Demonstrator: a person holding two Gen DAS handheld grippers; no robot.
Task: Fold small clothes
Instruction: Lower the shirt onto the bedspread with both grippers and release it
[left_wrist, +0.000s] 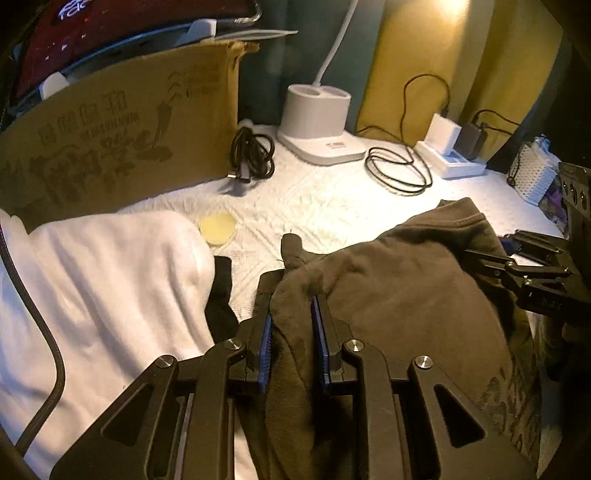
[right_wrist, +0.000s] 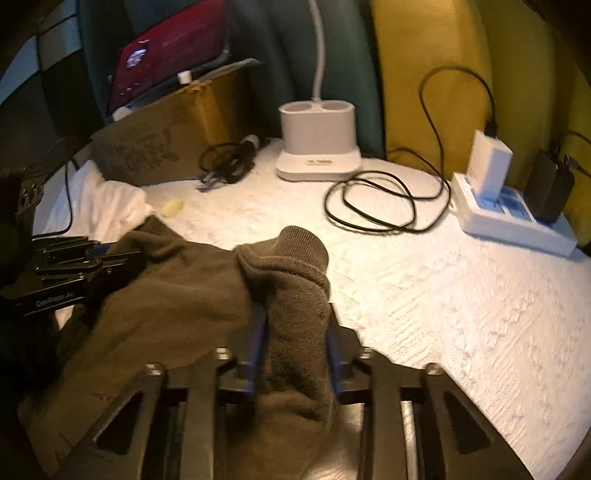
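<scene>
We see the left gripper (left_wrist: 291, 295) closed on one bunched edge of an olive-brown shirt (left_wrist: 399, 280), and the right gripper (right_wrist: 295, 317) clamped on another bunched edge of it. The shirt hangs between the two, over the near part of the white bedspread (right_wrist: 461, 295). To the left lie a white towel (left_wrist: 103, 280) and a black sock (left_wrist: 221, 295). Farther off stand a cardboard box (left_wrist: 122, 136), a white lamp base (right_wrist: 317, 147), a looped black cable (right_wrist: 376, 203) and a power strip (right_wrist: 517, 218).
</scene>
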